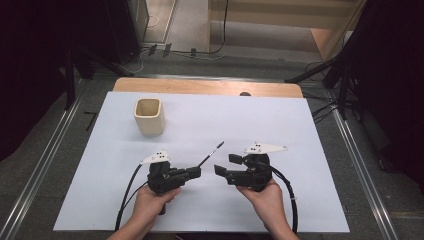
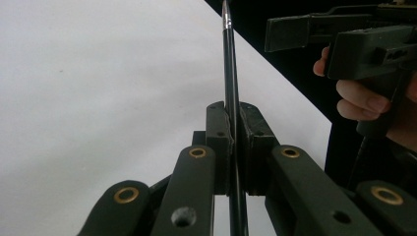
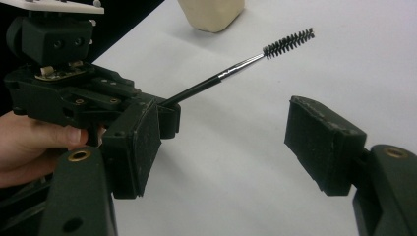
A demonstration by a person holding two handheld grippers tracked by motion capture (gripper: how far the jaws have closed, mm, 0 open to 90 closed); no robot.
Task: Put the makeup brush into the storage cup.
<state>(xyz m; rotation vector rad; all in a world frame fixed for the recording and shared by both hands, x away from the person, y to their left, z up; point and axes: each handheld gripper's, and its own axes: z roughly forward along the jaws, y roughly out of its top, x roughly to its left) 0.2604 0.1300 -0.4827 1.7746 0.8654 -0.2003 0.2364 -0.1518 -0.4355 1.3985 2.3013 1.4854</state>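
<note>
Both forearms come in from the near edge of the high view, each hand wrapped round a tool, and under them spreads the white table (image 1: 310, 130) — a broad bare sheet that leaves plenty of room to work above it.

Next in size is the cream cup (image 1: 149, 116), standing upright and open-mouthed toward the far left, well apart from both hands. It looks empty from above, and its open top suggests it is there to receive something slender.

Then the tools. Held low and pointing right, the left gripper (image 1: 196, 171) has its jaws closed on the handle of the brush (image 3: 236, 69); the left gripper view shows the black handle pinched flat between the two pads. That firm pinch near the handle's lower end lets the rest stick out free, angled up and away over the table.

Facing it just beside, the right gripper (image 1: 226, 164) has its jaws spread wide with nothing between them, probably ready to take the handle over or steady it.

Smallest is the bristled tip (image 3: 288, 43) — a spiral of dark bristles on a thin metal neck, clear of the table and pointing toward the cup's side.
</note>
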